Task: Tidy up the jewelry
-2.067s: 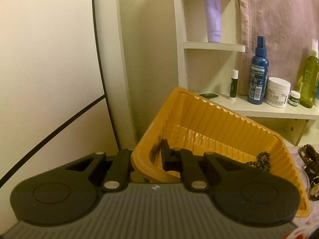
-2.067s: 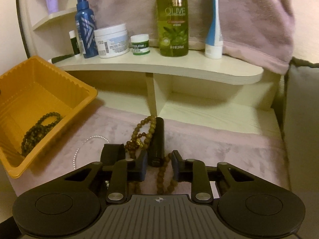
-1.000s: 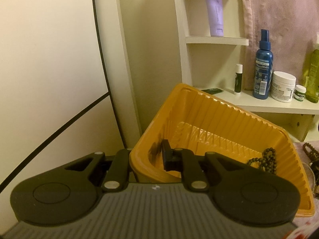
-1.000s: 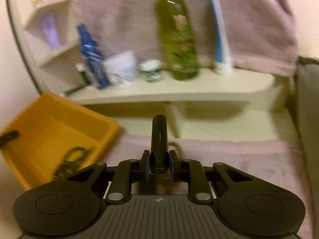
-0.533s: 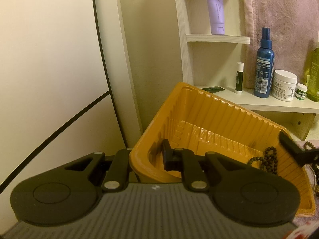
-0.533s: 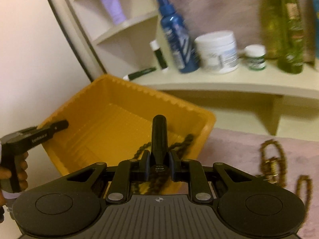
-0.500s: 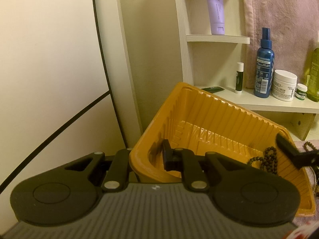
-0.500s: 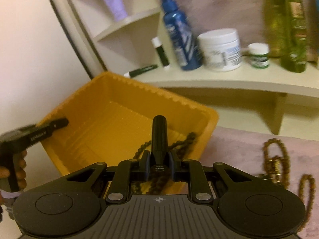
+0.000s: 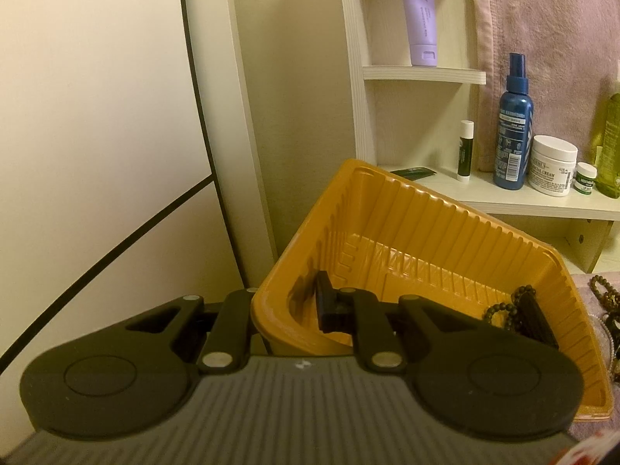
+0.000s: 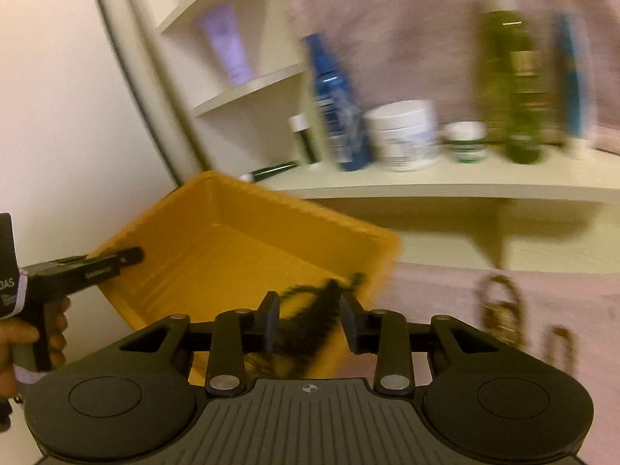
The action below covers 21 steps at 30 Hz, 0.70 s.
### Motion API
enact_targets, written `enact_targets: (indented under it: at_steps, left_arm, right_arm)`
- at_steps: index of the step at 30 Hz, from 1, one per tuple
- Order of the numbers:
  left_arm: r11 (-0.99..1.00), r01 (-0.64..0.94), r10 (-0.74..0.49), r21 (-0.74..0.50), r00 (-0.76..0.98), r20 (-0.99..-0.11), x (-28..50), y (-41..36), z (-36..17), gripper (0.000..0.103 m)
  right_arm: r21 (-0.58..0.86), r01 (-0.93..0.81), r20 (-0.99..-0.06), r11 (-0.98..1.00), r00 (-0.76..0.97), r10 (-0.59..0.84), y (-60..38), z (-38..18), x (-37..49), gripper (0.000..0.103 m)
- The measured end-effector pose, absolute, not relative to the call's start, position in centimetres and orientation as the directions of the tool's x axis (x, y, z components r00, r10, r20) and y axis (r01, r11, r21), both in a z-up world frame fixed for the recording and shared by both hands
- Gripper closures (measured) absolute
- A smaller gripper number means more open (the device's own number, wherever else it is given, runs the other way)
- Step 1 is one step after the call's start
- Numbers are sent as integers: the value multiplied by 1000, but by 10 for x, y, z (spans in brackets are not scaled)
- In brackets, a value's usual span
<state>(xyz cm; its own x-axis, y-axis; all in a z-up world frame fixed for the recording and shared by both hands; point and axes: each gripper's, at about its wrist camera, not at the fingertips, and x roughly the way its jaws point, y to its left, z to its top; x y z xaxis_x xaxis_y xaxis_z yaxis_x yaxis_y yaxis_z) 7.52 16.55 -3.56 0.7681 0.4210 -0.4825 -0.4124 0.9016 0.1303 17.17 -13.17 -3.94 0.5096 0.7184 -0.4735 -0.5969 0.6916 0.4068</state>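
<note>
My left gripper [image 9: 286, 310] is shut on the near left wall of the orange tray [image 9: 426, 232] and holds it tilted. In the tray lie a dark bead bracelet [image 9: 500, 312] and a black stick-shaped item [image 9: 536, 319] at the right end. My right gripper [image 10: 310, 319] is open above the tray's [image 10: 240, 240] near right corner, with the black item [image 10: 317, 317], blurred, below the gap. Brown bead strands [image 10: 500, 310] lie on the pink cloth to the right. The left gripper shows in the right wrist view [image 10: 93, 267], clamped on the tray rim.
A cream shelf [image 9: 503, 197] behind the tray holds a blue spray bottle [image 9: 513, 131], a white cream jar [image 9: 552, 164], a small green-labelled jar [image 9: 585, 178] and a lip balm [image 9: 465, 147]. A purple tube [image 9: 420, 11] stands on the upper shelf. More beads [image 9: 604, 294] lie right of the tray.
My right gripper has opened and let go of the black item, which now lies in the tray by the dark beads. The left gripper still holds the tray.
</note>
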Motion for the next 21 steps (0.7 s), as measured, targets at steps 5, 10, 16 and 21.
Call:
enact_targets:
  at_steps: [5, 10, 16, 21]
  left_arm:
    - [901, -413, 421, 130, 768, -482, 75, 165, -36, 90]
    - [900, -416, 423, 129, 767, -482, 75, 164, -37, 90]
    - [902, -412, 421, 132, 768, -482, 75, 165, -36, 90]
    - [902, -412, 421, 132, 769, -481, 75, 165, -36, 90]
  right_arm:
    - [363, -500, -550, 786, 566, 614, -190, -54, 156, 68]
    - [352, -409, -620, 842, 572, 536, -221, -75, 149, 68]
    - [379, -376, -638, 846, 556, 533, -226, -88, 145, 69]
    - [304, -412, -634, 859, 586, 505, -214, -85, 146, 79]
